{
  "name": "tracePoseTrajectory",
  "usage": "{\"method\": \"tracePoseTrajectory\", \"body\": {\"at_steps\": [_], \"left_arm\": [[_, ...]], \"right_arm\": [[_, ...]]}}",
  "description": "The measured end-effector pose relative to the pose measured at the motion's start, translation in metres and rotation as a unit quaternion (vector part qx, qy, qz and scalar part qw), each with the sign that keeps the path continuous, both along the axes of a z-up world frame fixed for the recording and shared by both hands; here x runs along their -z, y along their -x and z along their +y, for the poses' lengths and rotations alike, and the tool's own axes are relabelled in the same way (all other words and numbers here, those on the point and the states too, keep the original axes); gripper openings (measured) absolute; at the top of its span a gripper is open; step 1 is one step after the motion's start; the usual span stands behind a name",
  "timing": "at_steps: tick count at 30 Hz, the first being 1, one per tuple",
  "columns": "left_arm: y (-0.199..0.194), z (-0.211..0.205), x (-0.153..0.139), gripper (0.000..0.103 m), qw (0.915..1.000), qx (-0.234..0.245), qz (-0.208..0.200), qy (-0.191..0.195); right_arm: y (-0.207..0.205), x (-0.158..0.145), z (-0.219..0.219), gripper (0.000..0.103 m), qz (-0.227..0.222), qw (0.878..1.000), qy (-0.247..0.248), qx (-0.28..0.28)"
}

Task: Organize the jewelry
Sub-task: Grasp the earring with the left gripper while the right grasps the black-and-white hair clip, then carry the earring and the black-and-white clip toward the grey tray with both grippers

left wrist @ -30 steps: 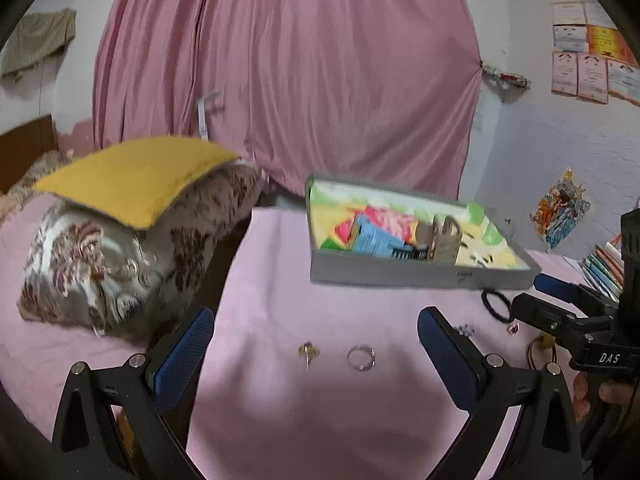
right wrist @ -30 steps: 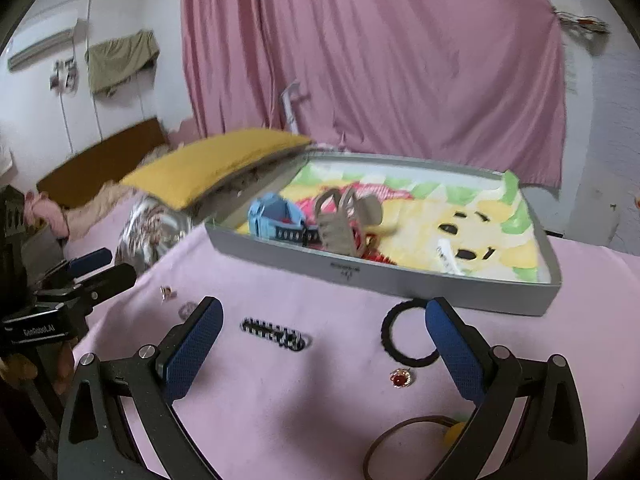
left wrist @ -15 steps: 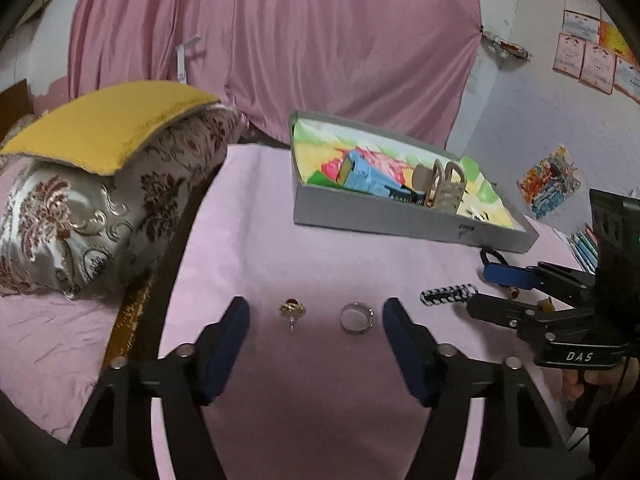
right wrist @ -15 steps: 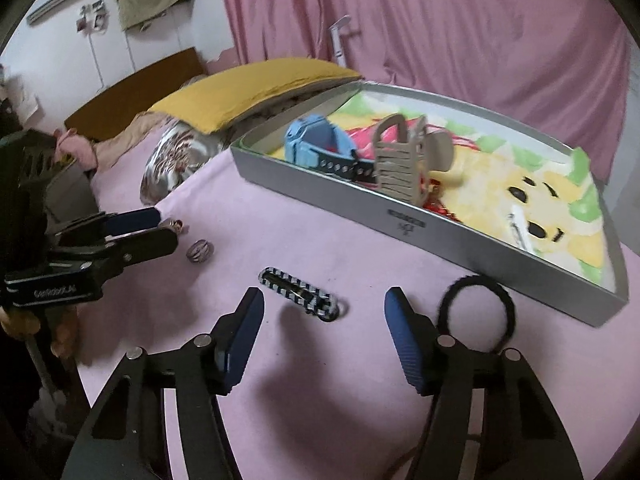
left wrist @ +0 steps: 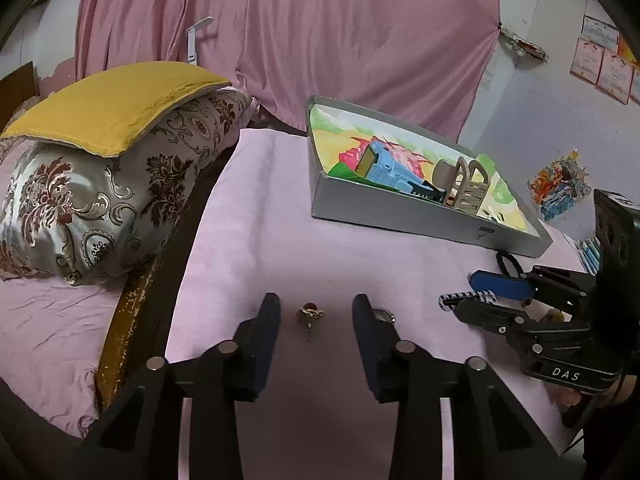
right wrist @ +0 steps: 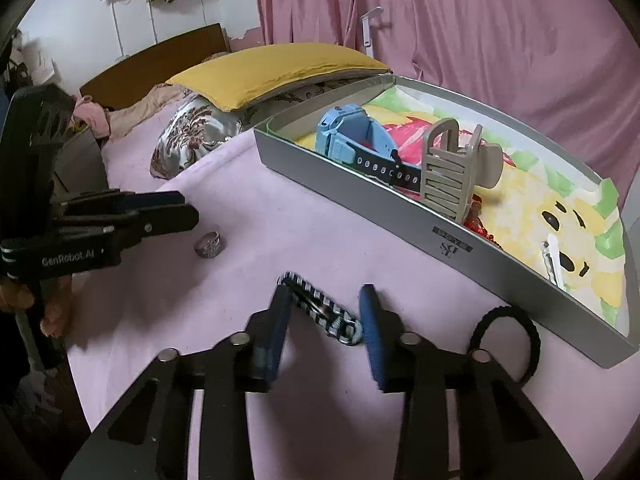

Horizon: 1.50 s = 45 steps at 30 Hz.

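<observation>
Pink cloth (left wrist: 280, 208) covers the work surface, with a pink curtain (left wrist: 320, 32) hanging behind it and a yellow cushion (left wrist: 108, 108) on a patterned pillow (left wrist: 92, 200) to one side.

On the cloth, the left gripper (left wrist: 316, 316) is closing around a small gold earring with a red stone (left wrist: 309, 313); the pads have not reached it. A silver ring (right wrist: 209, 244) is half hidden behind that gripper's right finger in the left wrist view and shows clearly only from the right wrist. The right gripper (right wrist: 324, 312) is closing over a black-and-white checked hair clip (right wrist: 320, 308), which lies slantwise between the fingers; its far end seems to touch the left pad, though blur makes that hard to judge. A black hair tie (right wrist: 505, 344) is partly covered by this gripper's arm.

Behind them sits a grey box (right wrist: 360, 184) with a cartoon lining, holding a blue watch (right wrist: 352, 136), a beige claw clip (right wrist: 452, 172) and red beads (mostly hidden by the wall). Its printed logo is too small to read. "GenRobot.AI" is printed on the left gripper and "DAS" on the right. Papers on the wall (left wrist: 600, 64) are cut off and illegible.
</observation>
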<state>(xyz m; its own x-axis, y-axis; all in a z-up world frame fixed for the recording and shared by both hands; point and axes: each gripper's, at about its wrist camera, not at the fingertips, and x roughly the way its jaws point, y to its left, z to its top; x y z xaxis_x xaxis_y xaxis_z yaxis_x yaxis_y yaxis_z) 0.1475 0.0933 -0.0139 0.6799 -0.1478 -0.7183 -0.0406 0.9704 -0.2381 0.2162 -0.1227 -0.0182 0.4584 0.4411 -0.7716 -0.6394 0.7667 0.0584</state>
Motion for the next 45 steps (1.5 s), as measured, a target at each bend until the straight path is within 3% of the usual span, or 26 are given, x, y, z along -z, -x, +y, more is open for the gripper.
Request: {"method": "tracePoseTrajectory", "body": {"at_steps": [10, 24, 30, 37, 45], "left_arm": [[0.000, -0.009, 0.000, 0.013, 0.9998, 0.017, 0.007, -0.010], [0.013, -0.036, 0.000, 0.013, 0.9986, 0.051, 0.009, -0.007], [0.022, -0.050, -0.001, 0.013, 0.9982, 0.060, 0.000, 0.006], [0.028, -0.060, -0.012, 0.013, 0.9973, 0.053, -0.047, 0.019], [0.020, -0.076, -0.040, 0.013, 0.9885, 0.038, -0.144, 0.022]], "right_arm": [[0.019, -0.001, -0.007, 0.014, 0.008, 1.000, -0.007, 0.021], [0.041, 0.005, -0.029, 0.013, 0.024, 0.996, -0.062, 0.064], [0.046, 0.003, -0.041, 0.013, 0.003, 0.991, -0.092, 0.097], [0.050, -0.013, -0.056, 0.013, -0.056, 0.981, -0.122, 0.140], [0.047, -0.043, -0.076, 0.013, -0.133, 0.965, -0.143, 0.176]]}}
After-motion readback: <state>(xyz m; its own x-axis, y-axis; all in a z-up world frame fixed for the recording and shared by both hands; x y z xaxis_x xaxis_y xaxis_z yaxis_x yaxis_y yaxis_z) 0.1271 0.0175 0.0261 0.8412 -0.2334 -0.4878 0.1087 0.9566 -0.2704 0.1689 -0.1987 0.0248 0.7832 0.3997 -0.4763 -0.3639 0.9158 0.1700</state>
